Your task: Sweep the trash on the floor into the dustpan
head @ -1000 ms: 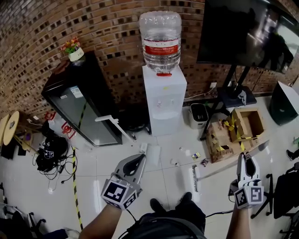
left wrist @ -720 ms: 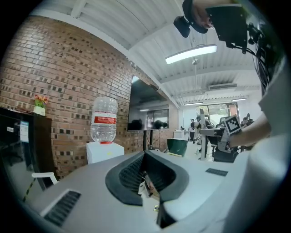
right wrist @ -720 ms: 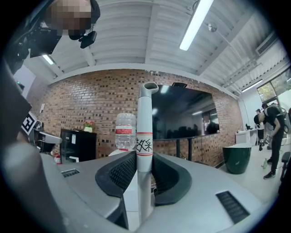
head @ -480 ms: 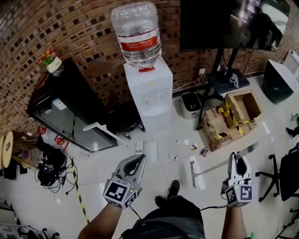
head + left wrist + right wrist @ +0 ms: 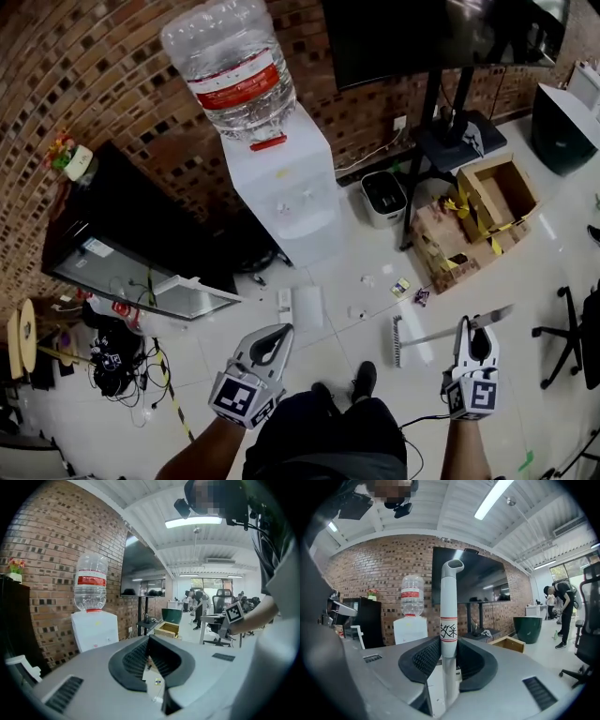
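Observation:
In the head view a white dustpan (image 5: 307, 307) lies flat on the pale floor tiles in front of the water dispenser. Small bits of trash (image 5: 401, 286) are scattered to its right. My right gripper (image 5: 472, 339) is shut on the grey broom handle (image 5: 441, 332), and the white broom head (image 5: 397, 340) rests on the floor near the trash. In the right gripper view the handle (image 5: 448, 597) rises straight up between the jaws of the right gripper (image 5: 449, 644). My left gripper (image 5: 273, 337) hangs below the dustpan, shut on nothing I can see, as the left gripper (image 5: 149, 640) view also shows.
A white water dispenser (image 5: 281, 187) stands against the brick wall, with a black cabinet (image 5: 122, 253) to its left. A small white bin (image 5: 382, 199), a TV stand (image 5: 450, 141) and cardboard boxes (image 5: 469, 230) lie to the right. Cables (image 5: 112, 366) lie at far left. The person's shoes (image 5: 364, 380) are between the grippers.
The head view has swung, so the dispenser and cabinet slid left and up in the picture. Both grippers keep their places; the broom stays held in the right one.

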{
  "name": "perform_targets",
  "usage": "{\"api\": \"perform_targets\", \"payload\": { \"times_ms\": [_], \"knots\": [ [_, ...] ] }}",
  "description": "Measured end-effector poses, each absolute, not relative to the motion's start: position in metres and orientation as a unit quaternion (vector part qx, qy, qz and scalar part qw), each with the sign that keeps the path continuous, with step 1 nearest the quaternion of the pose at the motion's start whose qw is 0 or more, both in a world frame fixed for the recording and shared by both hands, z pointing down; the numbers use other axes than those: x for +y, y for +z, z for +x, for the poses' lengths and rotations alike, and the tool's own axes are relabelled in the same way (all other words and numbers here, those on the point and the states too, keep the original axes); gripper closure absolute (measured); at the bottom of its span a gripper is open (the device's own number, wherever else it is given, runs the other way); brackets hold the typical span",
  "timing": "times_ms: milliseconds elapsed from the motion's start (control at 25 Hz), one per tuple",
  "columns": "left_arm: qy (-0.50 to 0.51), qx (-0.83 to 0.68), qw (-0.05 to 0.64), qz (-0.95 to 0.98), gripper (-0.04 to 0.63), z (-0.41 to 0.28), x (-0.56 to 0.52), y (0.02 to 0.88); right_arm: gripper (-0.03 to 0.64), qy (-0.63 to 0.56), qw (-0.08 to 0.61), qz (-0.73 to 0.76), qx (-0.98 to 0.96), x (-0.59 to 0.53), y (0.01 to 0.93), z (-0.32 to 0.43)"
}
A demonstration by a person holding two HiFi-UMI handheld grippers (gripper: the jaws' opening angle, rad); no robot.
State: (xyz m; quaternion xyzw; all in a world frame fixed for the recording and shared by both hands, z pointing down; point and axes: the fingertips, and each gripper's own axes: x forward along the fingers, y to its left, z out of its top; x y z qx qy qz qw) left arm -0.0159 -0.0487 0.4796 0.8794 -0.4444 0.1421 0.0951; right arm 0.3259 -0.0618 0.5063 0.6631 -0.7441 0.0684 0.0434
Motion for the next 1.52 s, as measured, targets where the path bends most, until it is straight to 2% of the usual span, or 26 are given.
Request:
{"api": "perform_targets", "payload": {
  "times_ms": [400, 640, 1200, 1520],
  "knots": [
    [0.171, -0.398, 0.116, 0.894, 0.583, -0.057, -0.116, 0.559, 0.506, 0.077, 0.091, 0.712, -0.692, -0.113, 0.597, 0.289],
    [0.174, -0.381, 0.116, 0.901, 0.583, -0.091, -0.146, 0.591, 0.506, 0.064, 0.093, 0.724, -0.681, -0.153, 0.614, 0.244],
    [0.169, -0.401, 0.131, 0.891, 0.583, -0.19, -0.158, 0.604, 0.506, 0.073, 0.132, 0.661, -0.735, -0.236, 0.635, 0.072],
    [0.158, -0.423, 0.133, 0.882, 0.583, -0.228, -0.157, 0.598, 0.503, 0.088, 0.131, 0.637, -0.755, -0.256, 0.643, 0.011]
  ]
}}
